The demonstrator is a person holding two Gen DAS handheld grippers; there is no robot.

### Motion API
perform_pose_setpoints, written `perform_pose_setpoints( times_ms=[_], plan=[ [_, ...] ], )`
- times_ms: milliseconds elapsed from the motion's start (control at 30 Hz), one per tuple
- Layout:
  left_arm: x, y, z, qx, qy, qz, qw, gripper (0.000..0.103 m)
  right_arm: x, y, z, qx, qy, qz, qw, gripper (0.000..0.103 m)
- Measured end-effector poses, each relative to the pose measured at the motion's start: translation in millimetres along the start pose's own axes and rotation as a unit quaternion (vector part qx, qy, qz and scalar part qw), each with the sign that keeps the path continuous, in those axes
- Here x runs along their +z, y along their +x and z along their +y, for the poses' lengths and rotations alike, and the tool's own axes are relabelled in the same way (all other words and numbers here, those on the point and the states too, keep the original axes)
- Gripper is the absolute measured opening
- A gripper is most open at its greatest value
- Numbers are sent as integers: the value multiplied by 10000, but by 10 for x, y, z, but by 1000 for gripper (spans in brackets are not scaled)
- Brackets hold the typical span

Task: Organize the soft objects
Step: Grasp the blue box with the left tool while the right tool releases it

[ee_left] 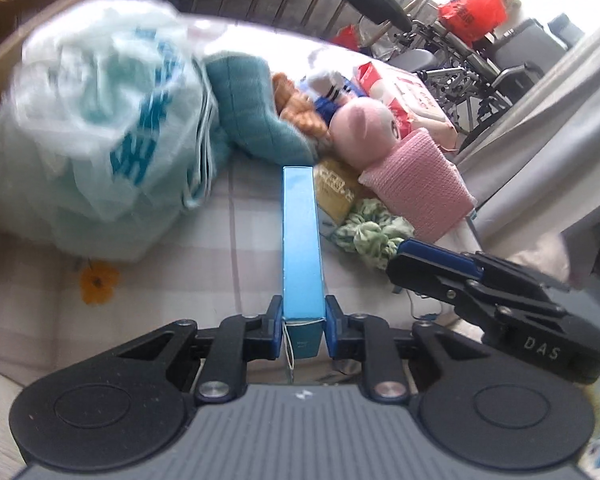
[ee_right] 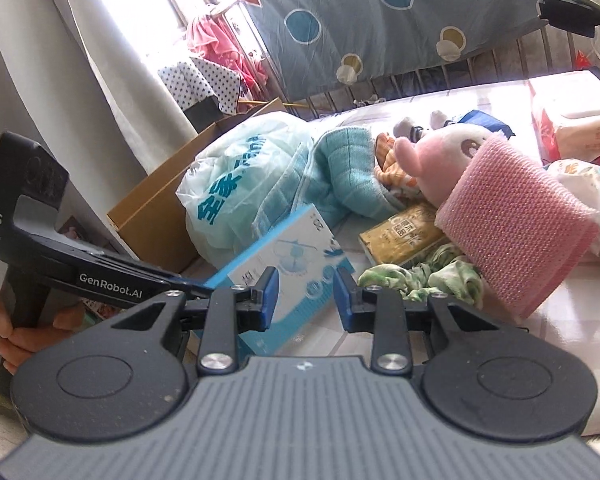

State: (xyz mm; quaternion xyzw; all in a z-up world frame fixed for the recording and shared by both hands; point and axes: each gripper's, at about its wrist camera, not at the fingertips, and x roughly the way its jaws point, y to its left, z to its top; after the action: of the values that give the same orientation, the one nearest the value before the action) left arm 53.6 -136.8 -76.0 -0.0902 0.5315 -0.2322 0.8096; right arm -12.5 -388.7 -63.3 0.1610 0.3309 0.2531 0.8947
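Across the checked bed sheet [ee_left: 148, 312], a row of soft things and one thin blue box [ee_left: 302, 248] held on edge.

At the left of the left wrist view sits a crumpled, pale plastic bag [ee_left: 96, 136] with teal lettering, blurred; beside it lies a folded teal towel [ee_left: 248, 112]. At frame centre the left gripper [ee_left: 303, 330] has its jaws closed narrow on the near end of the box, blue pads pressing both faces. Right of it lie a tan packet [ee_left: 334, 192], a green-and-white scrunchie [ee_left: 370, 238], a pink plush toy [ee_left: 364, 124] and a rolled pink knit cloth [ee_left: 416, 186] touching the toy. At lower right the right gripper [ee_right: 306, 298] reaches toward the scrunchie, jaws part open with nothing between them.
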Motion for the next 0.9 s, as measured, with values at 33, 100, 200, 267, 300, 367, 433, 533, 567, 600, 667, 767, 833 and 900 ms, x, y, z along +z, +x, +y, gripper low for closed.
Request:
perform_pose_setpoints(
  times_ms=[33, 100, 200, 267, 300, 367, 433, 533, 567, 600, 667, 767, 833, 900],
  plan=[
    [2, 42, 52, -70, -136, 95, 9998, 21, -6, -12, -5, -3, 9, -6, 10000, 30],
    [4, 106, 141, -181, -398, 236, 9988, 22, -13, -7, -14, -20, 36, 5, 10000, 30],
    [24, 99, 215, -204, -570, 248, 9979, 24, -23, -9, -31, -40, 71, 34, 10000, 31],
    [36, 90, 236, -55, -586, 222, 9980, 28, -26, -9, -37, -47, 77, 38, 10000, 31],
    [41, 89, 251, 9, -595, 226, 9980, 30, -23, -7, -40, -47, 75, 33, 10000, 31],
    [43, 110, 272, 115, -618, 249, 9977, 34, -8, 9, -33, -49, 81, 21, 10000, 32],
    [42, 119, 285, 209, -619, 251, 9975, 39, -12, 3, -44, -52, 95, 7, 9999, 33],
    [39, 88, 269, 379, -457, 229, 9980, 63, -5, -13, -70, -99, 99, -14, 9999, 34],
    [39, 77, 233, 460, -337, 175, 9982, 71, 0, -22, -79, -126, 99, -25, 9999, 35],
    [41, 67, 192, 540, -213, 132, 9982, 75, 5, -35, -91, -154, 98, -38, 9998, 35],
    [49, 67, 105, 715, 82, 87, 9974, 86, 20, -67, -115, -226, 99, -89, 9997, 41],
    [66, 126, -31, 982, 484, 112, 9939, 92, 38, -139, -160, -343, 91, -199, 9992, 43],
    [75, 199, -117, 1145, 709, 185, 9907, 93, 56, -198, -203, -424, 86, -281, 9987, 46],
    [78, 295, -198, 1377, 927, 263, 9858, 93, 72, -239, -238, -510, 78, -355, 9980, 48]
  ],
)
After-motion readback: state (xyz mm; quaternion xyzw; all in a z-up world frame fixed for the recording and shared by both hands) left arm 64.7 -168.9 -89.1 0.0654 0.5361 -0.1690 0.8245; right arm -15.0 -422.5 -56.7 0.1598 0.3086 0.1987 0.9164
